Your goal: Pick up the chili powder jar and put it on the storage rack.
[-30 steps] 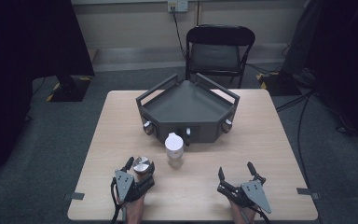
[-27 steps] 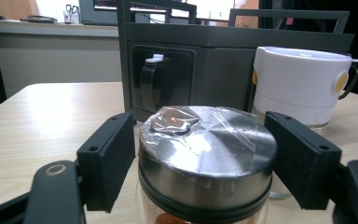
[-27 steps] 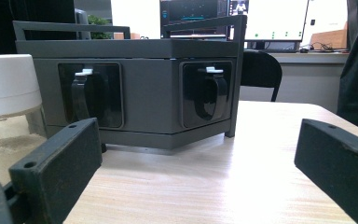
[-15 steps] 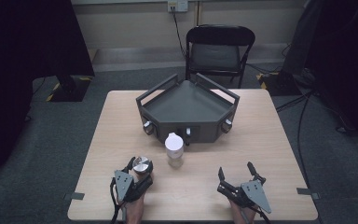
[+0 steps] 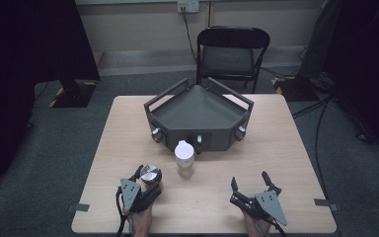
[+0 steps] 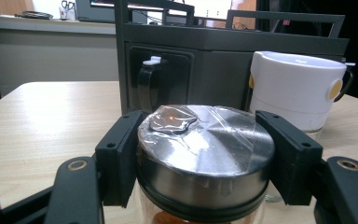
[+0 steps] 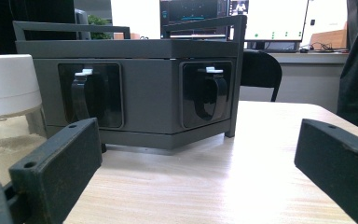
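Even overhead light falls on the table [image 5: 276, 148], while the room's corners go dark. Glare streaks the jar's steel lid [image 6: 205, 144]. The screens [image 7: 270, 18] behind blow out white. Both close views blur at their lower edges; shadows are soft.

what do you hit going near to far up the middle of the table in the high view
white-lidded jar → dark grey angled tray → far table edge → black folding chair → wall outlet
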Tool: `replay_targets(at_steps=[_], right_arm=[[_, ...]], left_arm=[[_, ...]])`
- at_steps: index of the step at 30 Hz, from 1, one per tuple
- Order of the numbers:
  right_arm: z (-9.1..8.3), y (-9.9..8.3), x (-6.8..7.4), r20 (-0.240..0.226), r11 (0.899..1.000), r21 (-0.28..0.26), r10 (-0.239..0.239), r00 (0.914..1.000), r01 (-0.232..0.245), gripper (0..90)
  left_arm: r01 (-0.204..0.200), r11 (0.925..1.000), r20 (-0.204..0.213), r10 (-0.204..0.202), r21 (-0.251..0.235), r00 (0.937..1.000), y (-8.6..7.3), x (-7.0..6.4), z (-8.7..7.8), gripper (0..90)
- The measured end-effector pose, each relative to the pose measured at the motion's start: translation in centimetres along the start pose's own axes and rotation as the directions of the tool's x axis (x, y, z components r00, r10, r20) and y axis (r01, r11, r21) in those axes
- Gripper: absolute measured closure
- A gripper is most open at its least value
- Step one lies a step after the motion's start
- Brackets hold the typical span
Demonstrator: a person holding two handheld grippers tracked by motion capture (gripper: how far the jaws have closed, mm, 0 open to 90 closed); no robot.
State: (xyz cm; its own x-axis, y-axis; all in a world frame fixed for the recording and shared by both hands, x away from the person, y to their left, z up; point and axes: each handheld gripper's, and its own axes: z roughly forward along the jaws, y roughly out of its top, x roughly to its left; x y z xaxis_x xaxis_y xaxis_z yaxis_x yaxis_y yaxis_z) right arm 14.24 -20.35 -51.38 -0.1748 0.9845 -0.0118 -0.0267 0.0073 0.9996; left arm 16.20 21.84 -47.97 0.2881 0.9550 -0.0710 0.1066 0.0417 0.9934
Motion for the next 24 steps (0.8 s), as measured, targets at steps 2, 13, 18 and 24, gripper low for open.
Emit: replay_targets(at_steps=[2,13,18,24], right_arm=[[0.0,0.0,0.0,0.000,1.000,0.000,0.000,1.0000,0.000,0.0],[0.0,0.0,0.0,0.000,1.000,0.000,0.000,1.0000,0.000,0.0],[0.0,0.0,0.0,0.000,1.000,0.000,0.000,1.0000,0.000,0.0],[0.0,0.0,0.0,0.000,1.000,0.000,0.000,1.0000,0.000,0.0]], left_arm=[[-0.002,1.0000,0.000,0.002,0.001,1.0000,0.1,-0.1,0.0,35.0],[-0.022,0.9997,0.028,0.022,-0.011,0.9994,1.0,0.1,-0.4,35.0],[-0.012,0.9997,0.051,0.013,-0.019,0.9986,1.6,0.3,-0.7,35.0],[-0.022,0.9991,0.084,0.025,-0.036,0.9962,3.0,0.4,-1.2,35.0]])
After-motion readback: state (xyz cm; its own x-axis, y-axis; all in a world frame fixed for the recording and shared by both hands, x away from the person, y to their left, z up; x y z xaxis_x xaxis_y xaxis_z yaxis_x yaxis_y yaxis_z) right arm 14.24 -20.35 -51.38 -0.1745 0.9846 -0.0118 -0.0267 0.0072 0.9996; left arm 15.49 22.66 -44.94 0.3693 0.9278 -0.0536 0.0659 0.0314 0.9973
